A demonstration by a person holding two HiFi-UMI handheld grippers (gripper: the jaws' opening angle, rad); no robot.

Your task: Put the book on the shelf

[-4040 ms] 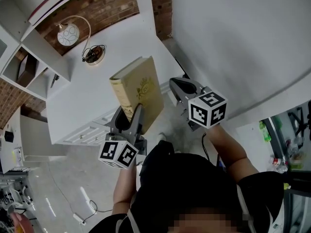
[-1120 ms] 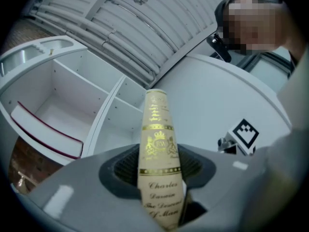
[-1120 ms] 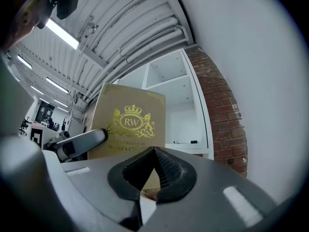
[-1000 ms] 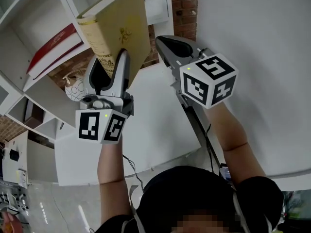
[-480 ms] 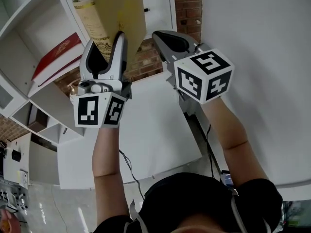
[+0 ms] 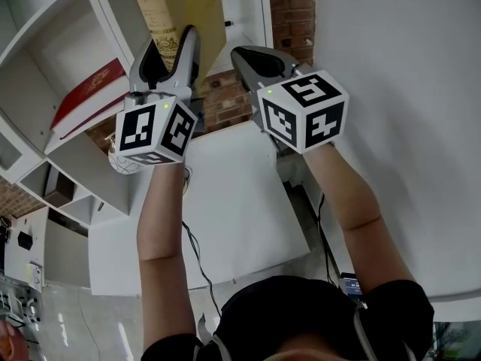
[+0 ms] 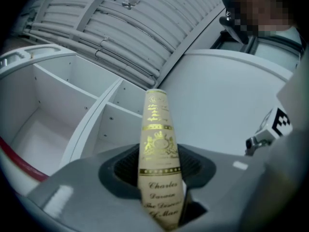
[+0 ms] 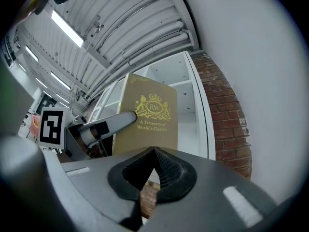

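A tan book with gold print stands upright, spine toward me, held up in front of the white shelf unit; its top runs out of the head view. My left gripper is shut on its lower end. In the left gripper view the spine rises between the jaws toward the shelf's open compartments. My right gripper is shut and holds nothing, close beside the book's right. Its view shows the jaws closed, with the book's front cover and the left gripper beyond.
A red book lies flat on a lower shelf board at the left. Below stands a white desk with a round lamp partly hidden by the left cube. A brick wall and a white wall lie to the right.
Both grippers have risen toward the shelf, and the book has gone up with the left one, so its top has passed out of the head view. The right gripper has stayed shut beside it.
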